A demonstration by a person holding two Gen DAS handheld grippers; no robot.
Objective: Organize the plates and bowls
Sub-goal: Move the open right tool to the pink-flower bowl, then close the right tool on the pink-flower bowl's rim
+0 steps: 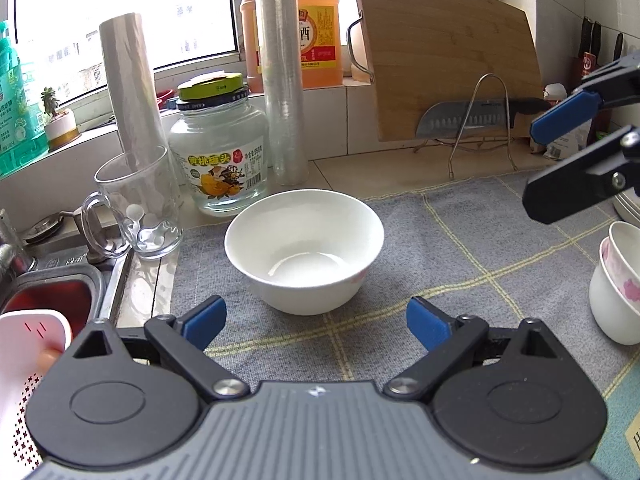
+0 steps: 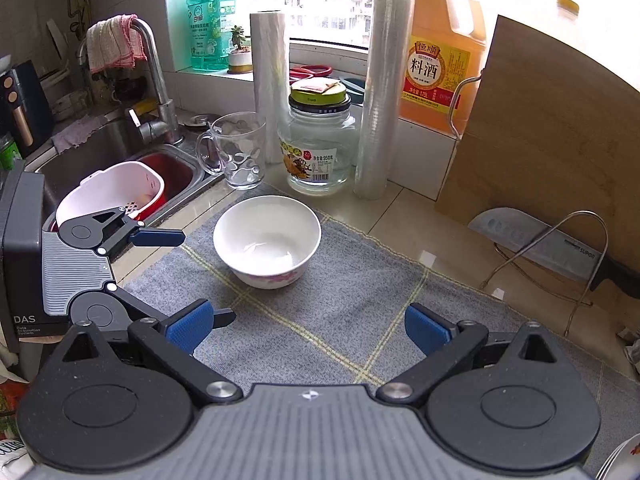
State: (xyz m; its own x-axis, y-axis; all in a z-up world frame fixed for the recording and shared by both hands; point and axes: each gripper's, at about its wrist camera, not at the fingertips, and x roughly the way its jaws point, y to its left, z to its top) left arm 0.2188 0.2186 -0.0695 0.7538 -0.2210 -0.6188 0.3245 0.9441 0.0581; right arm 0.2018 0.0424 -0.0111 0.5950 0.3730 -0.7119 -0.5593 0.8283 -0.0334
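Note:
A white bowl (image 1: 304, 250) with a pink flower print stands upright and empty on the grey checked mat (image 1: 460, 248). It also shows in the right wrist view (image 2: 267, 242). My left gripper (image 1: 316, 322) is open, just in front of the bowl, holding nothing. In the right wrist view it (image 2: 200, 276) sits at the left of the bowl. My right gripper (image 2: 308, 326) is open and empty, a short way in front of the bowl; it also shows at the right edge of the left wrist view (image 1: 540, 160). Two nested flowered bowls (image 1: 618, 284) stand at the mat's right edge, with stacked plates (image 1: 628, 206) behind them.
Behind the bowl stand a glass mug (image 1: 138, 208), a glass jar (image 1: 219, 152), two rolls of film (image 1: 284, 72), an orange jug (image 1: 316, 20) and a leaning cutting board (image 1: 452, 60) with a cleaver (image 1: 456, 120) on a wire rack. A sink (image 2: 132, 168) with a pink basket (image 2: 112, 192) lies left.

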